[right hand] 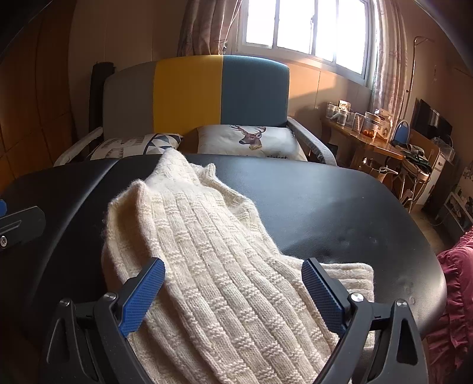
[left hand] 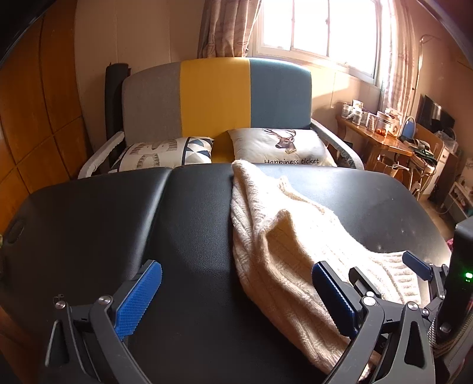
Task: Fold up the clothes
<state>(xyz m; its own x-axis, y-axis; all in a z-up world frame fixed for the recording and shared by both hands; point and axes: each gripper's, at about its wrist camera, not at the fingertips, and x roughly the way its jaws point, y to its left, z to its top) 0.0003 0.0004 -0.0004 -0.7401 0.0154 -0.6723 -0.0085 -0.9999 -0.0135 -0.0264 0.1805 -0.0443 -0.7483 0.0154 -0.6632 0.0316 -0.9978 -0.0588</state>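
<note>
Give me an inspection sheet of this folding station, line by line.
Surface: black padded table, seam down its left part, faint smudges at the right.
Job's things: one cream knit sweater, lying lengthwise, rumpled, partly folded over itself.
Clutter: nothing seen on the table besides the sweater.
Grippers: left gripper open, above bare table and the sweater's left edge; right gripper open, above the sweater.
Cables: white cords hang by the wooden desk; none on the table.
Surroundings: sofa with two cushions behind the table, window with curtains, crowded desk, dark red ruffled cloth at right.
</note>
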